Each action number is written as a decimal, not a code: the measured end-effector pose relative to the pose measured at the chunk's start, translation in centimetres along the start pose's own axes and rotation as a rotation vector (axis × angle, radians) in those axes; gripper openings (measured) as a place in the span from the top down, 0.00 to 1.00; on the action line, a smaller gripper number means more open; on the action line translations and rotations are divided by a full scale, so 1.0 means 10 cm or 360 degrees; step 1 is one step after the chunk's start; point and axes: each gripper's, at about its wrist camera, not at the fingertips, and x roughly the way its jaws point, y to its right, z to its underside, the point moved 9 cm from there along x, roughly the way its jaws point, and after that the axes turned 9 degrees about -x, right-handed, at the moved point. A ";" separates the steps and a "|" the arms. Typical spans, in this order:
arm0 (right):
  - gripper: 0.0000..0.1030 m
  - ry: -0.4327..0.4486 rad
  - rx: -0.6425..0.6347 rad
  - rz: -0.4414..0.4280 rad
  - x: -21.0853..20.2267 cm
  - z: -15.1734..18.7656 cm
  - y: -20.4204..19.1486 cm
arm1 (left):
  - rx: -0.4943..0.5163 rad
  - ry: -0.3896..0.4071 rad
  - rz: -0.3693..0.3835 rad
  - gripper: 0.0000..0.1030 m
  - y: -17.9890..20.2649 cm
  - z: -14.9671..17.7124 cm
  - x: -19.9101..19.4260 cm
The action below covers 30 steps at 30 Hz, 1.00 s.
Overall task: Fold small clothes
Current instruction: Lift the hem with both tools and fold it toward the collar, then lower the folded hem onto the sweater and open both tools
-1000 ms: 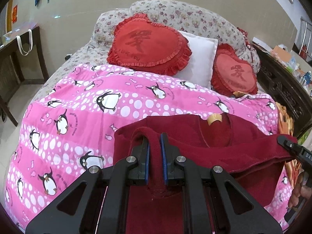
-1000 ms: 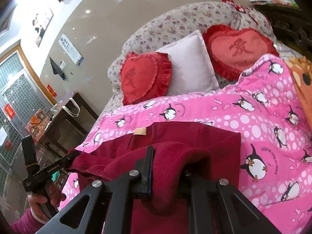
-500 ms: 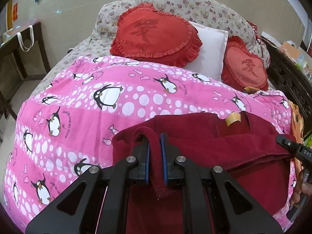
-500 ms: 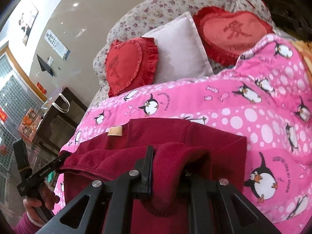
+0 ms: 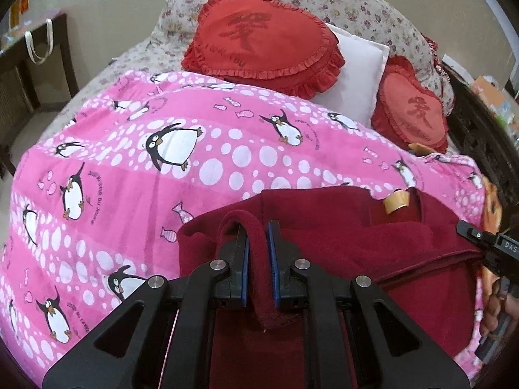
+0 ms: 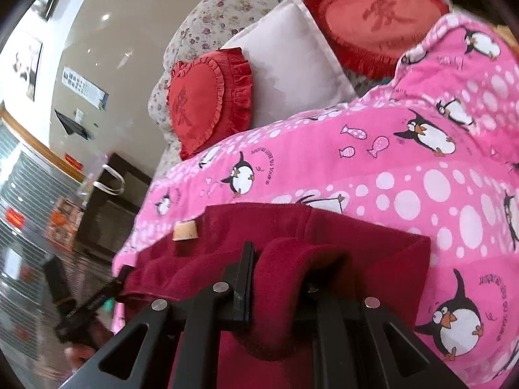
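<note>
Presently, one maroon garment (image 5: 340,227) lies on the pink blanket (image 5: 129,178); left gripper (image 5: 258,259) and right gripper (image 6: 279,278) fingers each clenched on its fabric; three cushions beyond the blanket.

Two heart cushions (image 5: 264,37) (image 5: 412,111), one white pillow (image 5: 355,74) — one maroon garment (image 5: 340,227), one penguin blanket (image 5: 136,175).

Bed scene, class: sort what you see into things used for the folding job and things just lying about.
In use:
- dark red garment
- left hand-held gripper, shut on it
- right hand-held gripper, shut on it

Lying about:
- penguin blanket
- heart cushions
- white pillow
</note>
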 end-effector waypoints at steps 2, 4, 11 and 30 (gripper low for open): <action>0.89 -0.0005 0.0031 -0.0053 -0.06 -0.04 -0.02 | -0.0017 -0.0022 0.0040 0.89 0.02 -0.03 -0.06; 0.85 -0.0004 0.0047 -0.0111 -0.13 -0.09 -0.08 | -0.0030 -0.0030 0.0065 0.87 0.02 -0.06 -0.11; 0.67 -0.0018 0.0133 -0.0313 -0.34 -0.22 -0.22 | -0.0017 -0.0079 0.0168 0.69 0.10 -0.12 -0.19; 0.52 0.0178 -0.0238 -0.0266 -0.66 -0.07 -0.75 | -0.0067 0.0178 0.0142 0.24 0.06 -0.20 -0.49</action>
